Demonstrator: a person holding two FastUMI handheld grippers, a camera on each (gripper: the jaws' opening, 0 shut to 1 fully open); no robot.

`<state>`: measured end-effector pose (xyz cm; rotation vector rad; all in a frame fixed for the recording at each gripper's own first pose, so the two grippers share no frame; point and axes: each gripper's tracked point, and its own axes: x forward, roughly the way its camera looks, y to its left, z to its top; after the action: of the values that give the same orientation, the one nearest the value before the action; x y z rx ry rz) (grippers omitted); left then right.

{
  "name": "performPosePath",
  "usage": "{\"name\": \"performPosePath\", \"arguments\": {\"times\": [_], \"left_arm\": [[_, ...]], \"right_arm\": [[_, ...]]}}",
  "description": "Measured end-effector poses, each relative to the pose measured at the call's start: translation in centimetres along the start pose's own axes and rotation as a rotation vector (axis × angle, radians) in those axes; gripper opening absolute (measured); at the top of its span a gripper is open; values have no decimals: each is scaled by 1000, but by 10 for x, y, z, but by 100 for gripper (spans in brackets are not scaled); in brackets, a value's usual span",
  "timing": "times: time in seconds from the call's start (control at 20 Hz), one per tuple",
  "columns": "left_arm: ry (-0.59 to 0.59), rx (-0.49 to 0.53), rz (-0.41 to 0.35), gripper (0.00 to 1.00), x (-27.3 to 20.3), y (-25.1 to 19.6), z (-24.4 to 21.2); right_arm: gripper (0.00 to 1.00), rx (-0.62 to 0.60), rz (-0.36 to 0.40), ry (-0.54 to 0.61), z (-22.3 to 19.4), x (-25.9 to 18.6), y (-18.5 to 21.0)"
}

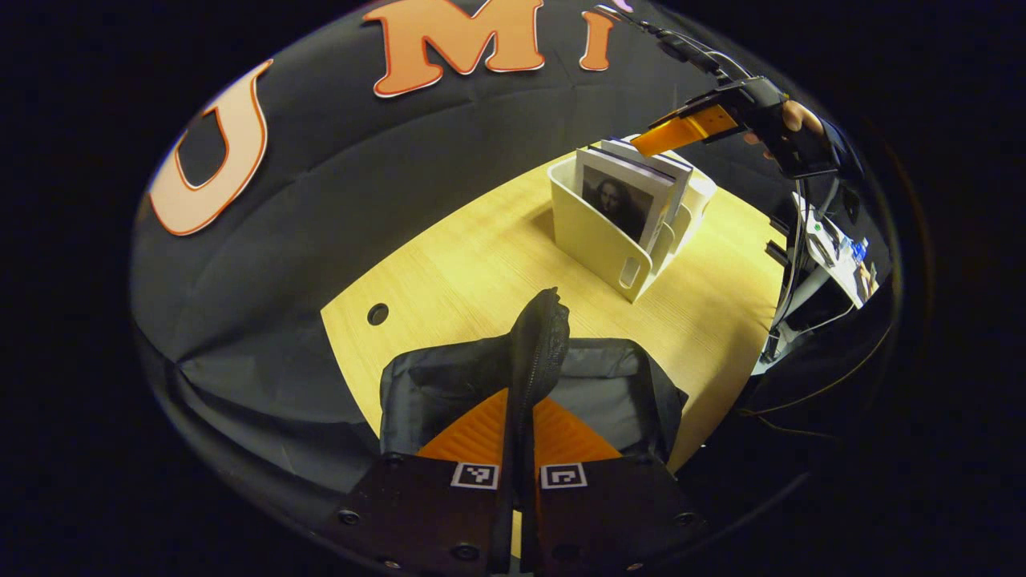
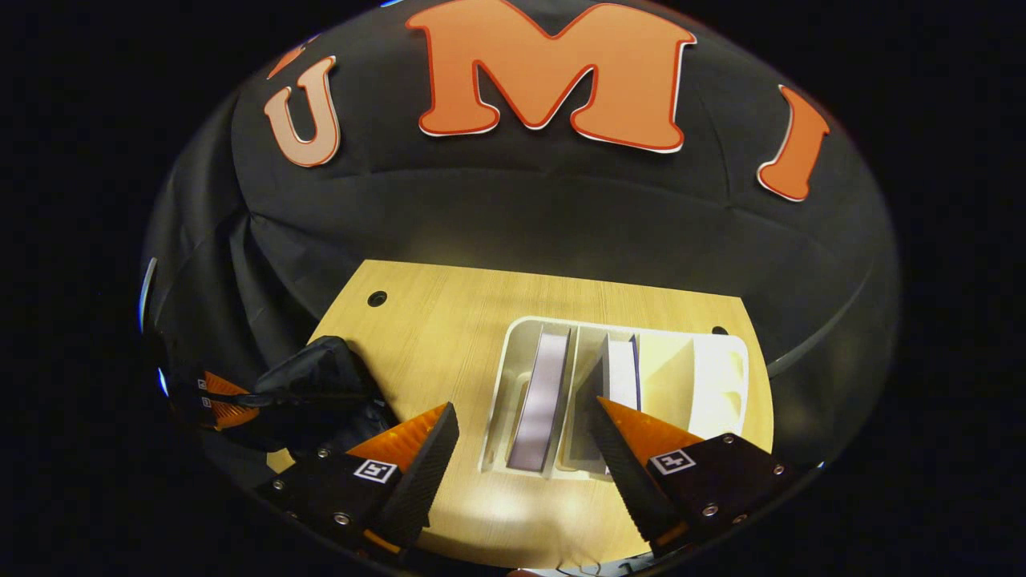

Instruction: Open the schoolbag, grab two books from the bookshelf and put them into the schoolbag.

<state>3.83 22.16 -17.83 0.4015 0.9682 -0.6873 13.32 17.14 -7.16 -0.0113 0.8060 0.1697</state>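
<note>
We start with the desk point(image 2: 449, 320), which carries everything; on it, in the right gripper view, the white bookshelf point(image 2: 721, 377) stands at about four o'clock from centre, and the black schoolbag point(image 2: 321, 377) slumps at eight o'clock, near the desk's left edge.

The left tongs point(image 1: 521, 417) are clamped on a raised fold of the schoolbag at its zip — the fabric stands up between both fingers at six o'clock in the left gripper view; if that pinch slips, we judge the mouth would sag shut just as a book arrives.

The right tongs point(image 2: 521, 449) stand wide open above the bookshelf, looking down on two books: a pale book point(image 2: 541, 401) in the left slot, a white book point(image 2: 621, 373) in the next.

Our risks, as we judge them: the fingers straddle a divider as well as a book, so closing here could catch the shelf wall and drag the light bookshelf; the books lean, so a grip on one corner may let it pivot and fall; a lifted book could also foul its neighbour — or the zip edge.
</note>
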Motion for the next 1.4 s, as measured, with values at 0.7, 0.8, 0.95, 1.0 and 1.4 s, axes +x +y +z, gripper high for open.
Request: {"name": "performPosePath", "arguments": {"times": [0.7,0.8,0.95,1.0,1.4], "left_arm": [[34,-43,19,5,1,-10,5],[33,-54,14,5,1,-11,4],[31,-70,8,5,-1,-15,0],[31,-71,5,5,-1,-16,-3],[35,-53,-18,5,1,-22,-9]], "right_arm": [[51,167,-37,362,-47,82,5],[44,210,-57,391,-48,79,2],[35,220,-65,401,-56,75,-3],[35,224,-59,400,-56,70,-4],[31,242,3,330,-63,-13,-17]]}}
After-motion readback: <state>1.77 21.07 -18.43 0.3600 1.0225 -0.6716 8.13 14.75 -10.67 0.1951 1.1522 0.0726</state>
